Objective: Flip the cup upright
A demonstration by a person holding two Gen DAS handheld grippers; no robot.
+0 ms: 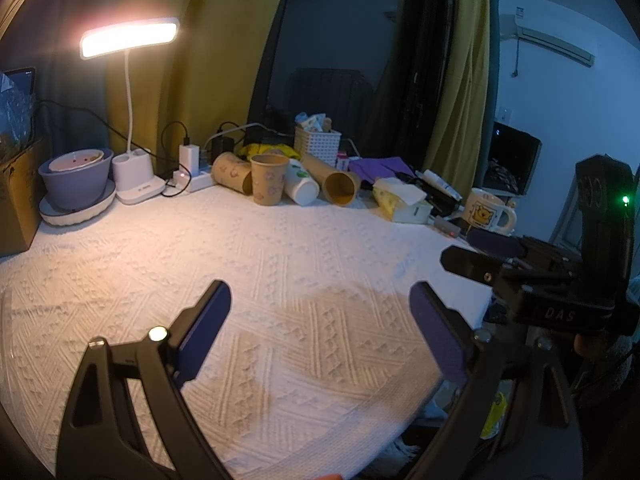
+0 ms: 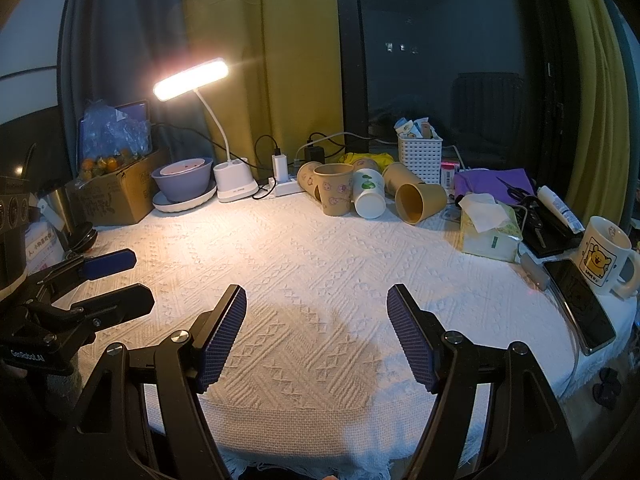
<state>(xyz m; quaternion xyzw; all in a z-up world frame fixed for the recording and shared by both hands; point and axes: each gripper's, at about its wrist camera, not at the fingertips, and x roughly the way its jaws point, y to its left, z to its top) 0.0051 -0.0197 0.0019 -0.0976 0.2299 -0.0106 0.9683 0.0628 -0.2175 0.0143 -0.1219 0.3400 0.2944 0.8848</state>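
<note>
- Right wrist view: right gripper [image 2: 316, 334] spread wide, empty, above the white tablecloth [image 2: 320, 264]; tipped paper cup [image 2: 420, 200] lies on its side, well beyond, among other cups.
- Left wrist view: left gripper [image 1: 320, 332] likewise wide, empty; same cup [image 1: 340, 186] far ahead.

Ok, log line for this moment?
left gripper: open, empty | right gripper: open, empty | tipped brown cup: on side, untouched | stage: pre-approach

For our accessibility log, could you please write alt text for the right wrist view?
The open right gripper hovers over a white tablecloth; at the far edge one brown paper cup stands upright among others lying on their sides. A lit desk lamp glows left.
</note>
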